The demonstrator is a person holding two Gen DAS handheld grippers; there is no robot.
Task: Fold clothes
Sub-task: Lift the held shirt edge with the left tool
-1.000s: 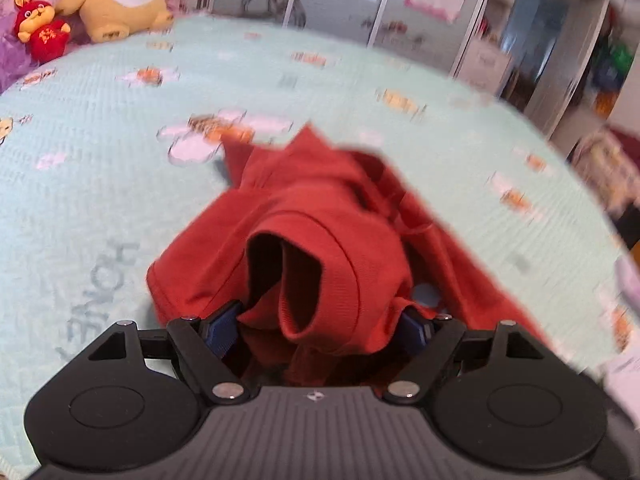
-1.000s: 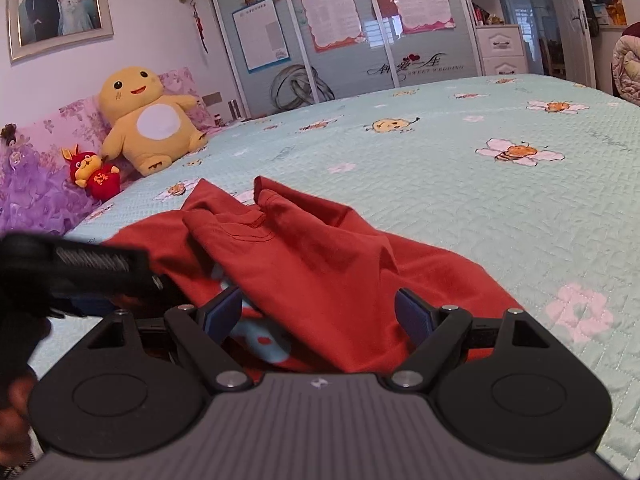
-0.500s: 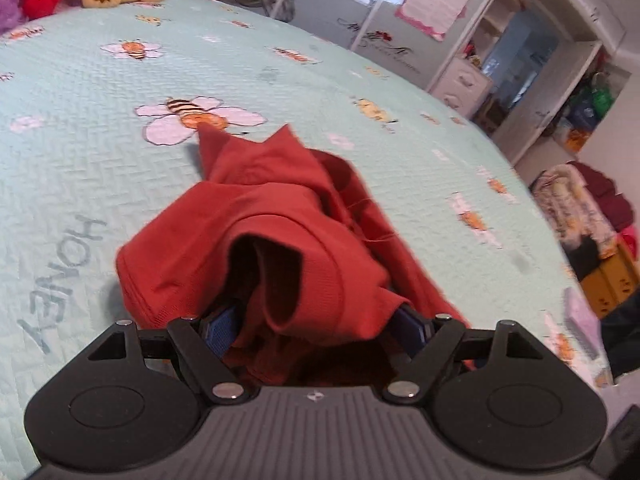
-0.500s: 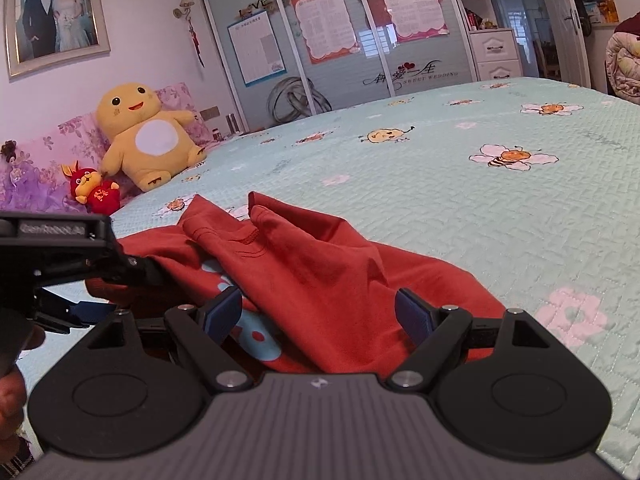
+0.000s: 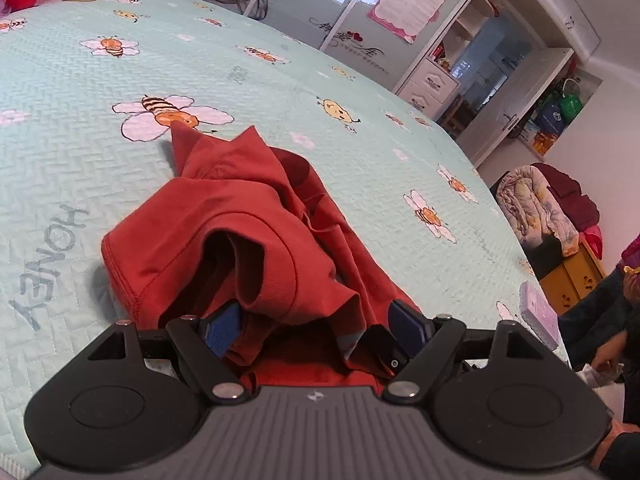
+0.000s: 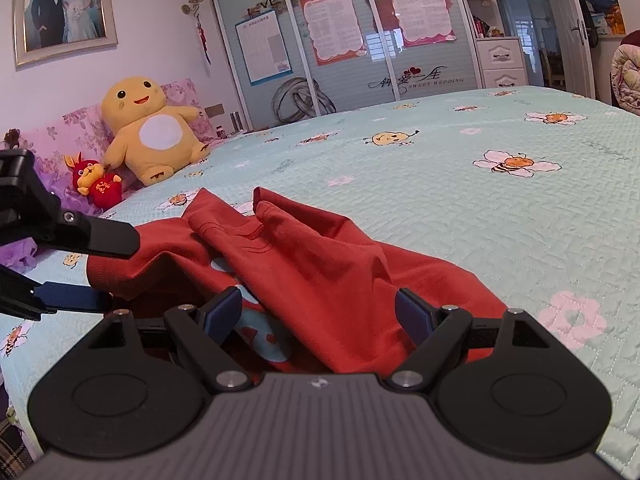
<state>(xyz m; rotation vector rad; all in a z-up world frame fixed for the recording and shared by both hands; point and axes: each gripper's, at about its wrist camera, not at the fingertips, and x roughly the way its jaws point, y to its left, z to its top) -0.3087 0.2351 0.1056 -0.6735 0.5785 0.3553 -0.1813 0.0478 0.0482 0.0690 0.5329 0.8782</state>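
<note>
A crumpled red garment (image 5: 248,236) lies on the mint bee-print bedspread (image 5: 80,152). It also shows in the right wrist view (image 6: 320,272), with a light blue print on its underside. My left gripper (image 5: 316,324) is open, its blue pads (image 5: 222,326) on either side of a bunched ribbed edge of the cloth. My right gripper (image 6: 320,314) is open, its fingers astride the near edge of the garment. The left gripper's fingers (image 6: 76,264) show at the left of the right wrist view, spread apart at the garment's left edge.
A yellow plush toy (image 6: 154,132) and a small red plush (image 6: 96,184) sit against pink pillows at the bed's head. A wardrobe with posters stands behind the bed. A bundle of bedding (image 5: 540,204) and a seated person (image 5: 616,320) are beyond the bed's right edge.
The left gripper has lifted and swung right over the garment, and its jaws now stand apart at the cloth's left edge. The right gripper has stayed open and risen slightly.
</note>
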